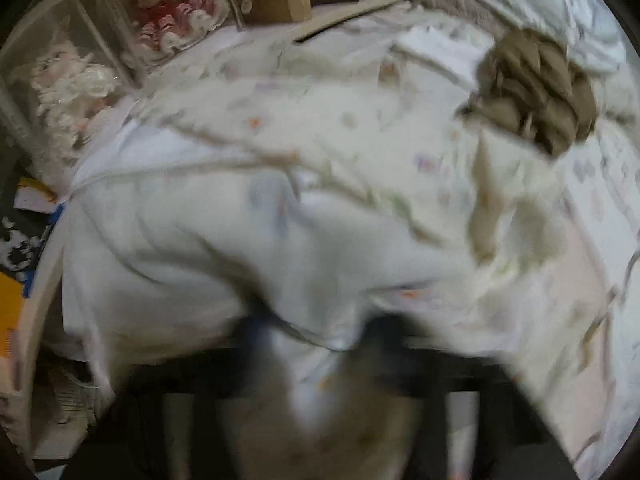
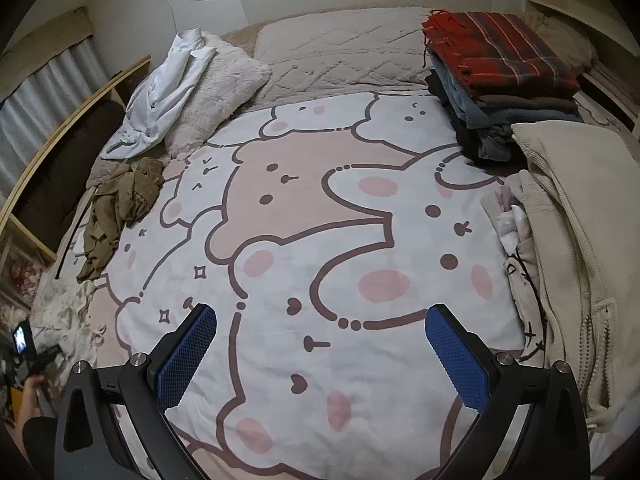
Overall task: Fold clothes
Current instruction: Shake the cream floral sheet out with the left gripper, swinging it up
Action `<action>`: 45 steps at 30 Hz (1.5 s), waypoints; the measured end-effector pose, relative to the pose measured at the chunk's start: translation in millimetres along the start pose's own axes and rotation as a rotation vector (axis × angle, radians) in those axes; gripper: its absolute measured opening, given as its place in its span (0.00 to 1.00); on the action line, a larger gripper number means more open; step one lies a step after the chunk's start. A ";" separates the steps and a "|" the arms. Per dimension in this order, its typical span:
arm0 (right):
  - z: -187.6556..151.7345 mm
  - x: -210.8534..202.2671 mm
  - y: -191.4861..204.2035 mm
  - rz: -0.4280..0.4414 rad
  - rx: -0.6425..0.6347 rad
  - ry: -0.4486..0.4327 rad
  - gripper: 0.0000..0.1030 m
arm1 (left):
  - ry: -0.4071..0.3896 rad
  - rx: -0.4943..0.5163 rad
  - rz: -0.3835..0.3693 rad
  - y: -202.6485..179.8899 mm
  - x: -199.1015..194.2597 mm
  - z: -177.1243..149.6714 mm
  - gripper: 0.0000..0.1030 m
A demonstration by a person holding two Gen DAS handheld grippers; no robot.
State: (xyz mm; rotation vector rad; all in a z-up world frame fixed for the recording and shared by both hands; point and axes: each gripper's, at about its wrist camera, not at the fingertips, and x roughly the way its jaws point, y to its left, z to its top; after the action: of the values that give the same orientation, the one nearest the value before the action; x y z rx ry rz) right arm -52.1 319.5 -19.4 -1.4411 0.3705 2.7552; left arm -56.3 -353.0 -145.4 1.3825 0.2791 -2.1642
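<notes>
Blue-padded fingers of the right gripper stand wide apart at the bottom of the right wrist view, nothing between them; they hang over a bedspread printed with pink and white cartoon bears. At that view's lower left edge the left gripper shows small and dark beside a hand, with a pale floral garment bunched against it.

From the left wrist view that floral garment fills most of the frame, heavily blurred; a fold of it runs down into the left gripper, whose jaws are shut on the cloth, though their outline is smeared.

Further up the bed, on the left side, an olive-brown garment lies crumpled; beyond it a white shirt is draped against a fluffy cushion. Along the right edge a cream zip-up knit lies spread, and behind it sits a stack of folded clothes topped by a red plaid blanket; a beige pillow lies at the head of the bed. In the left wrist view, dolls in clear boxes stand beyond the bed's far edge.
</notes>
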 end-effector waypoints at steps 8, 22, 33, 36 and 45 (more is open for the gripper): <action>-2.8 -0.6 -5.7 0.022 0.030 0.008 1.00 | -0.250 0.112 -0.228 -41.6 -129.6 28.4 0.03; -24.3 -36.7 42.8 0.188 -0.106 -0.077 1.00 | -0.635 0.287 -0.566 -113.5 -362.8 58.4 0.02; -23.0 -64.2 48.6 0.246 -0.120 -0.166 1.00 | -0.835 0.581 -0.947 -237.7 -556.1 38.0 0.02; -18.2 -75.1 36.1 0.241 -0.084 -0.210 1.00 | -0.895 0.590 -1.066 -255.0 -607.4 34.3 0.02; -6.4 -94.7 -50.2 0.141 0.120 -0.277 1.00 | -0.989 0.352 -0.920 -195.7 -615.2 90.9 0.02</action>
State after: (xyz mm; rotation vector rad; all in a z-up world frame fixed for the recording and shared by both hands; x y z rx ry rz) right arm 13.6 376.4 43.7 -1.0259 0.6358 2.9284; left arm -38.2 -24.9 417.7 0.0993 0.1454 -3.4705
